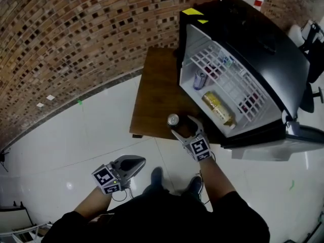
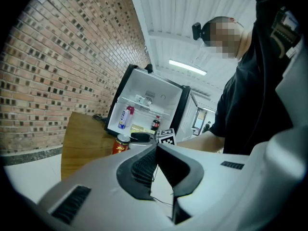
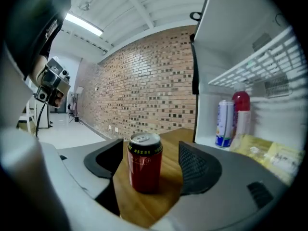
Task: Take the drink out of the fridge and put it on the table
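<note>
Black shirt (image 1: 162, 217); grey left gripper (image 1: 142, 161), right gripper (image 1: 183, 126)

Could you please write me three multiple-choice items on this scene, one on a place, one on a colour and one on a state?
1. Where does the can stand?
A. On the floor.
B. On the wooden table, in front of the open fridge.
C. On a shelf inside it.

2. What colour is the can's body?
A. Blue.
B. Green.
C. Red.

3. How do the right gripper's jaws stand?
A. Apart, one on each side of the can.
B. Pressed on the can.
C. Together, on nothing.

Answers:
1 B, the right gripper view shows wood under its base.
2 C, its side is red below a silver top.
3 A, a gap shows between each jaw and the can.
</note>
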Tool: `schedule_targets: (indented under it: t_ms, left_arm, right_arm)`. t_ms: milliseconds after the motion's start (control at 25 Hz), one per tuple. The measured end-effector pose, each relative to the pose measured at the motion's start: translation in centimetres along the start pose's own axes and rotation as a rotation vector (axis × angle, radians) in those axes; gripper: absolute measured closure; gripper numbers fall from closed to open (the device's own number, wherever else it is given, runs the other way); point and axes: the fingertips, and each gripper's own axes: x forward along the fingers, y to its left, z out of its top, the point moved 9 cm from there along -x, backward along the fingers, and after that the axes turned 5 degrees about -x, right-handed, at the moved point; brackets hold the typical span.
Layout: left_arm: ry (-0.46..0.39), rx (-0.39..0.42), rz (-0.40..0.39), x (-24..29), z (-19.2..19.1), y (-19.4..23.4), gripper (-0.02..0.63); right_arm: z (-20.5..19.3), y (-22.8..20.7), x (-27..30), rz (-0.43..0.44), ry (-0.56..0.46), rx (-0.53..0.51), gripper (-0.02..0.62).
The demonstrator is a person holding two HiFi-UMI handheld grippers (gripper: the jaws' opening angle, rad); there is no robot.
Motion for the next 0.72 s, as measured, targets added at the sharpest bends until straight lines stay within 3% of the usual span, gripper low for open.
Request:
schedule_targets:
  t_ms: [200,240,320,440,480,600,720]
  left_arm:
    - [-0.065,0.031,0.016,-0.5,2.6,-2.9,0.612]
    - [-0.074,0.042,0.014,-0.5,3.1,-3.6,0.612]
    - [-0.105,0.060,0.010,-0.4,4.1,-5.2,0.612]
    - [-0.156,0.065,0.020,-0.5,5.6,-6.9,0.612]
    - [-0.168,0.063,0.028,-0.6,5.9,-7.3,0.612]
    - [-0.192,0.057,0.056,-0.3,6.6,-8.1,0.612]
    - [-0.186,0.057,0.066,0.7,6.7,-9.0,0.612]
  right_arm:
    - [6.1,1.2,-9.3,0.047,-0.053,0.054,0.242]
    - [7.5,1.6,-11.6,0.069,-0.065,0.072,0.281]
    - [9.6,2.1,-16.2,0.106,-0.073,0.125,0.423]
    - [11.5,2.4,-22.1,0.105,-0.068,0.232,0.586]
    - [12.0,2.5,-23.8,0.098,-0.070,0.265,0.611]
    - [13.0,3.1,-28.2,0.079,-0.088,0.320,0.611]
    - [13.2,3.8,-31.3,0.052,-0.073,0.293,0.607]
